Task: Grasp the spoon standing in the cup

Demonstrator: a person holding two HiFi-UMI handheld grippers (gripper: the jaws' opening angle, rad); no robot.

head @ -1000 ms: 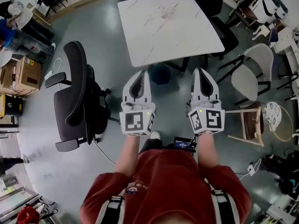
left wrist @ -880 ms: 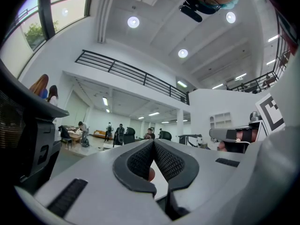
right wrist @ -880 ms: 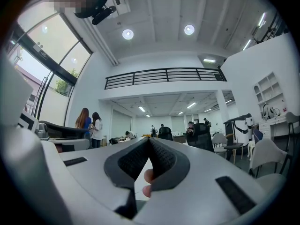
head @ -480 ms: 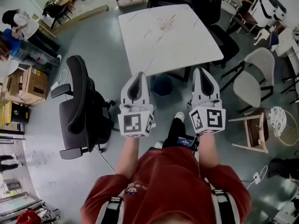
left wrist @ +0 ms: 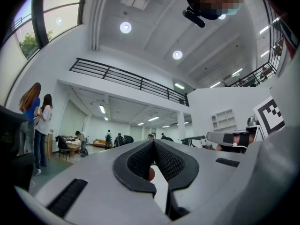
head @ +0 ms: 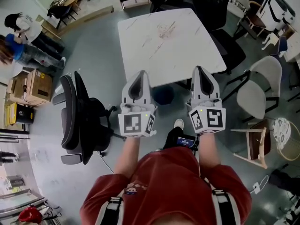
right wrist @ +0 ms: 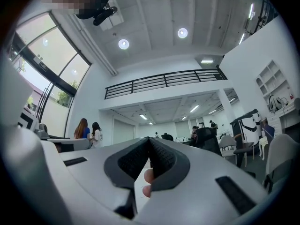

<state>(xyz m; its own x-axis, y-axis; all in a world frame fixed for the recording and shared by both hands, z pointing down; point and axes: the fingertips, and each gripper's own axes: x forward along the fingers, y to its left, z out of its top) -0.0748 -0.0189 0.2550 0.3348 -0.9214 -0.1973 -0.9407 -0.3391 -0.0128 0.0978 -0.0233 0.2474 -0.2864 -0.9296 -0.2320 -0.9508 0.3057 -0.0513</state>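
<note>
No cup or spoon shows in any view. In the head view my left gripper [head: 141, 74] and right gripper [head: 200, 70] are held side by side in front of the person's red shirt. Both point at the near edge of a white marbled table [head: 168, 36], whose top is bare apart from faint marks. Each gripper's jaws meet at the tips with nothing between them. In the left gripper view [left wrist: 153, 142] and the right gripper view [right wrist: 149, 139] the closed jaws aim across a large hall with a high ceiling.
A black office chair [head: 77, 116] stands on the floor to the left. A grey chair [head: 255, 86] and a wooden stool [head: 255, 137] are on the right. A dark chair [head: 215, 8] sits behind the table, a blue bin [head: 163, 95] under it. Cardboard boxes [head: 30, 86] lie far left.
The person has stepped forward: the table's near edge now lies closer to the gripper tips, and the black chair has slid left in view. Both grippers stay shut, side by side.
</note>
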